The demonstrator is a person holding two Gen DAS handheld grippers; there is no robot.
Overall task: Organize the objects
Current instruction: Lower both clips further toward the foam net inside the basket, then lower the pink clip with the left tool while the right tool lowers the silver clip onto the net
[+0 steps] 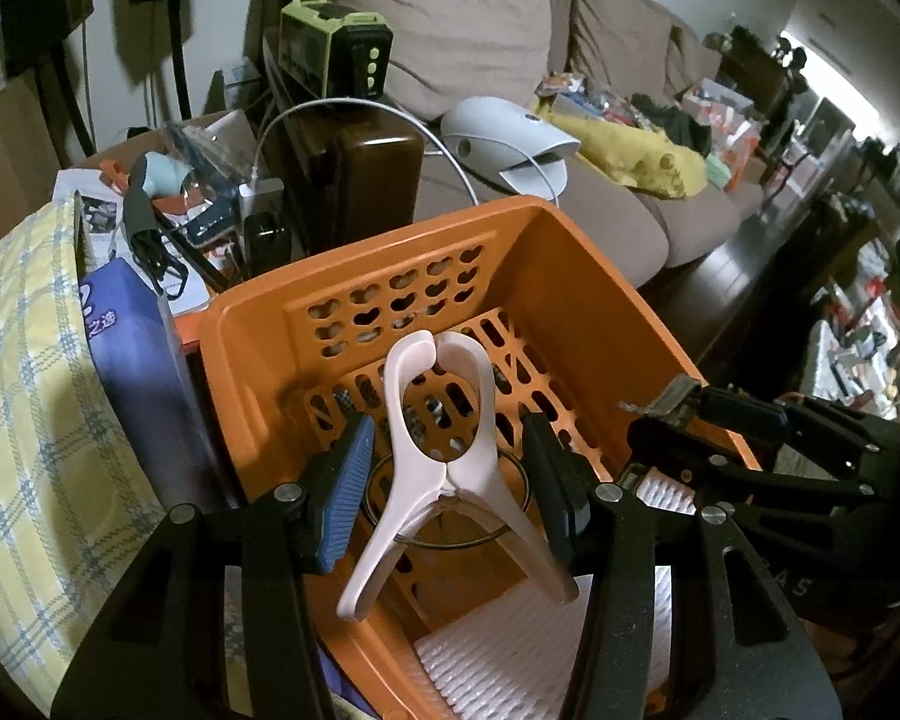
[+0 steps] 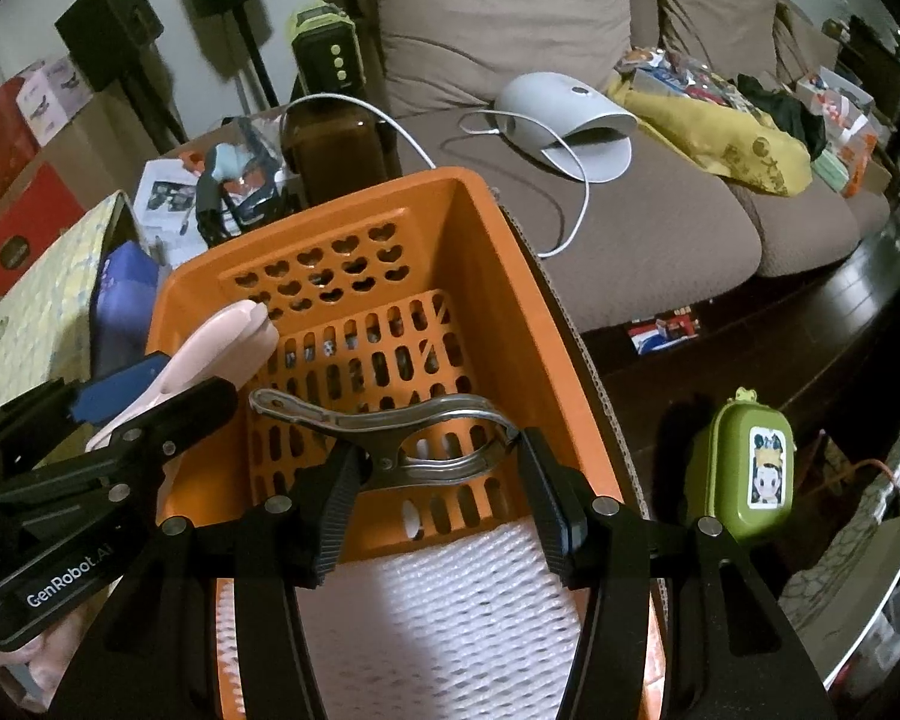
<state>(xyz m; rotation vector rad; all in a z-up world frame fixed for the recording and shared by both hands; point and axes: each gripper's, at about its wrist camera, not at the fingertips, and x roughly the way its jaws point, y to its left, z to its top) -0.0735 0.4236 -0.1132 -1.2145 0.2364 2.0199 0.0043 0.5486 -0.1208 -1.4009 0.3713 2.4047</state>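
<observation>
Both clamp grips partly masked by the fingers: left gripper [image 1: 444, 480] pinches the white plastic clip [image 1: 444, 450] at its spread handles, right gripper [image 2: 435, 489] pinches the metal clip [image 2: 402, 438] across its loop — each hangs over the orange basket [image 1: 570, 276], whose near end both views cut off. White ribbed sheet [image 2: 450, 612] covers the basket floor near the cameras; couch [image 2: 660, 210] and grey device [image 2: 564, 120] lie behind. Only the right wrist view shows the green case [image 2: 744, 474] beside the basket — contents unreadable.
</observation>
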